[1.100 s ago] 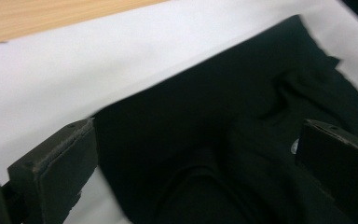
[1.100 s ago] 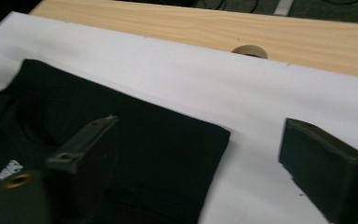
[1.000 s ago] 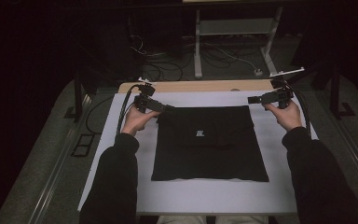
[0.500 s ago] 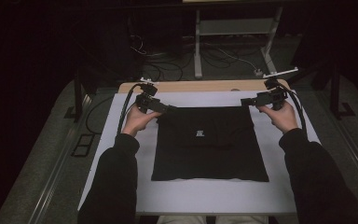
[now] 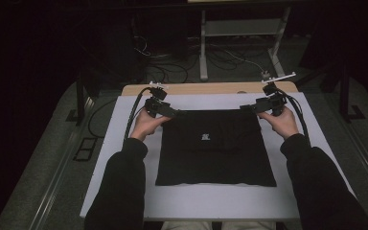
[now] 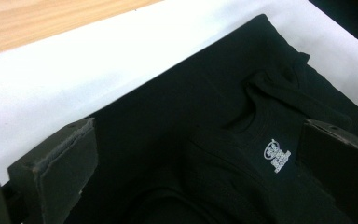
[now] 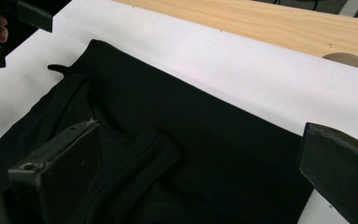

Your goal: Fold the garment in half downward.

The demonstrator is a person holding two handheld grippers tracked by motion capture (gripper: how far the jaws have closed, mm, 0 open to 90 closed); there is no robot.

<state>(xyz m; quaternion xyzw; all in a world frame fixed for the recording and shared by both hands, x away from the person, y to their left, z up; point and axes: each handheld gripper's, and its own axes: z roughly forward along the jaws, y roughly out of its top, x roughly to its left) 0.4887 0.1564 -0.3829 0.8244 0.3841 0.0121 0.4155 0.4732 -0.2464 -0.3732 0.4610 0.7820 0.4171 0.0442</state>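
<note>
Room: dark; tangled cables on the grey floor (image 5: 43, 163) and a pale metal stand (image 5: 239, 28) at 12 o'clock beyond the table.
Surface: light wooden tabletop (image 5: 206, 88) with a white rectangular sheet (image 5: 196, 201) laid over most of it; a bare wood strip shows along the far edge.
Garment: folded black fabric garment (image 5: 215, 163), roughly square, lying flat at the centre of the white sheet; sheet margin visible on all sides.
Garment mark: small white printed logo (image 5: 205, 137) slightly toward 12 o'clock from the garment's centre; in the left gripper view it sits near the collar fold (image 6: 261, 93).
Left gripper: black two-jaw left gripper (image 5: 172, 112) held in the person's left hand (image 5: 144, 123), at the garment's 10 o'clock corner.
Left gripper fingers: released; in the left gripper view the two jaws stand wide apart with the garment spread between them, nothing pinched.
Right gripper: black two-jaw right gripper (image 5: 247, 108) held in the person's right hand (image 5: 280, 120), at the garment's 2 o'clock corner.
Right gripper fingers: released; in the right gripper view the jaws stand wide apart, one over black fabric, the other over the garment's edge and the white sheet.
Contact: whether either gripper touches the fabric cannot be told.
Sleeves: dark sleeves (image 5: 120, 191) enter from 6 o'clock, one on each side of the garment.
</note>
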